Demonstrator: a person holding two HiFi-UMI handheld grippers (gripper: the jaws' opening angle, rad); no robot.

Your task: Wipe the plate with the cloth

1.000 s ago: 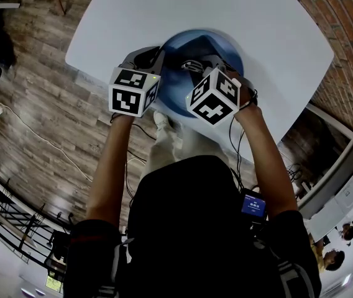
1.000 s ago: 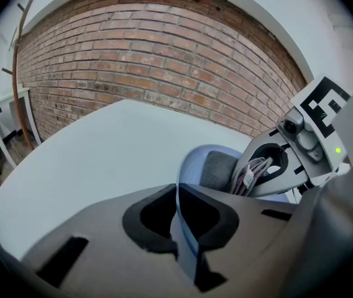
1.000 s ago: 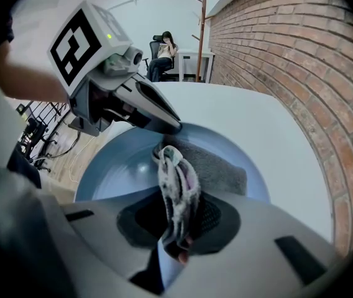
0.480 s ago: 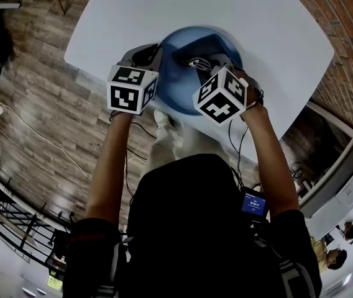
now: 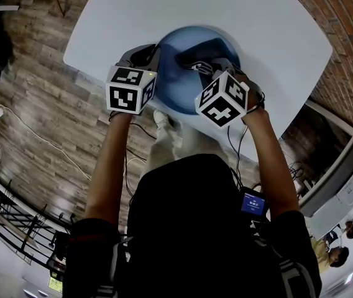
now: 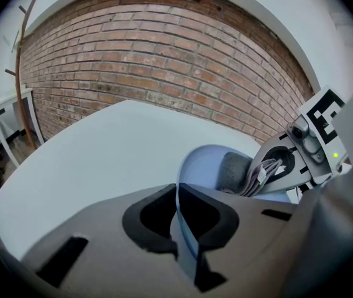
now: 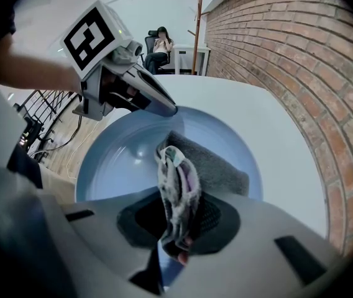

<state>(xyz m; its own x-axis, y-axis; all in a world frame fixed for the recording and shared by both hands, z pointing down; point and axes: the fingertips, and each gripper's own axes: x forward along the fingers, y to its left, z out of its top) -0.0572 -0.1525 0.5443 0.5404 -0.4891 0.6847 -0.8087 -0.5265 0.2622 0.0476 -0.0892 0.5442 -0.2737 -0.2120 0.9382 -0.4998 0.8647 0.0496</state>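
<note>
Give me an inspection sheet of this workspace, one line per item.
Surface: white table.
Job's things: blue plate near the table's edge; grey cloth lying in it.
Clutter: nothing seen.
Tools: left tool shut on the plate's rim; right tool shut on the cloth.
Cables: white cable on the floor; dark leads hanging from the right tool.
Surroundings: wood floor, brick wall, a seated person far off.
</note>
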